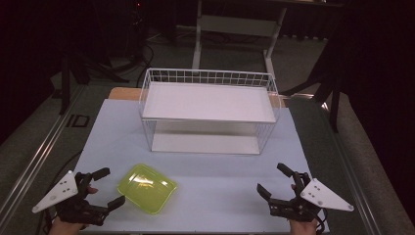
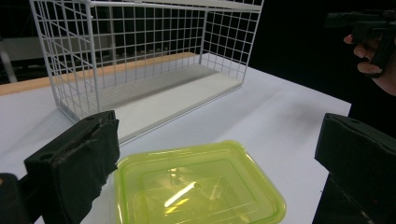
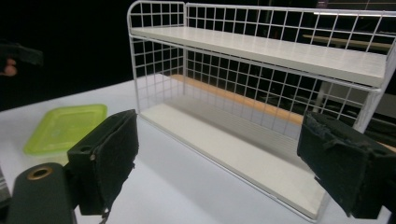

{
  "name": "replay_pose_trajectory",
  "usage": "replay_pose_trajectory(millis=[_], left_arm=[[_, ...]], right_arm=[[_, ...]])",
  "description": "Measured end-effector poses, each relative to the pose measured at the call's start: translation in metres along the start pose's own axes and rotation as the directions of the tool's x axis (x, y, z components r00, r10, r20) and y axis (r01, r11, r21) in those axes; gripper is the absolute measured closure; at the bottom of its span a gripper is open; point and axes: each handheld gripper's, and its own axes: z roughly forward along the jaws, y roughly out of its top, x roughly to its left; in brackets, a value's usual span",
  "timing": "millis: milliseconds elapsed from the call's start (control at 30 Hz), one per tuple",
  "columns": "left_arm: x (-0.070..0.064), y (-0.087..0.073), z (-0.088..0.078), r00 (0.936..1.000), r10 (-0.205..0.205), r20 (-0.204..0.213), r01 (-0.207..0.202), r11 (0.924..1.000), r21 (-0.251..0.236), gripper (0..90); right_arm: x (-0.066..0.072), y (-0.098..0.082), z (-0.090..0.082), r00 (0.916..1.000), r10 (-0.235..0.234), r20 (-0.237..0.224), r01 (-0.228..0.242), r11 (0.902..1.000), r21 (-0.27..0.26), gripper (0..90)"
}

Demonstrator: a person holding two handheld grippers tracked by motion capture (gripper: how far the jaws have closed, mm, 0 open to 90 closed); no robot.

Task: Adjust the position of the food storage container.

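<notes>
Yellow-green lid (image 1: 147, 188): lying flat on the table (image 1: 215, 176), just beside the left claw (image 1: 108, 188).
Left claw: standing open, empty.
Right claw (image 1: 276, 185): standing open, empty.
Technique: approaching low, pinching one lid edge squarely.

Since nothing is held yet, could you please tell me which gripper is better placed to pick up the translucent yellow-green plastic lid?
Left. The left gripper is open beside the translucent yellow-green plastic lid; the right gripper is farther away.
</notes>
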Motion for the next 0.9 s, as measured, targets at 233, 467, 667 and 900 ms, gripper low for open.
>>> replay_pose_trajectory(millis=[233,467,667,900], left_arm=[[0.003,0.011,-0.001,0.9999,0.012,-0.006,-0.012,0.9999,0.005,0.7],[0.025,0.014,-0.002,0.9979,-0.002,-0.064,0.007,0.9963,0.086,3.6],[0.044,0.007,-0.005,0.9968,0.017,-0.078,-0.006,0.9912,0.132,36.5],[0.061,-0.009,-0.002,0.9966,0.007,-0.082,0.013,0.9724,0.233,76.3]], right_arm=[[0.001,0.001,0.000,0.9997,0.022,-0.009,-0.022,0.9996,-0.016,12.2],[0.005,0.004,0.000,0.9994,0.019,-0.030,-0.020,0.9991,-0.038,12.2],[0.007,0.004,0.001,0.9999,-0.001,-0.016,0.000,0.9997,-0.024,12.2],[0.008,0.003,0.002,0.9994,0.001,-0.035,-0.002,0.9998,-0.021,12.3]])
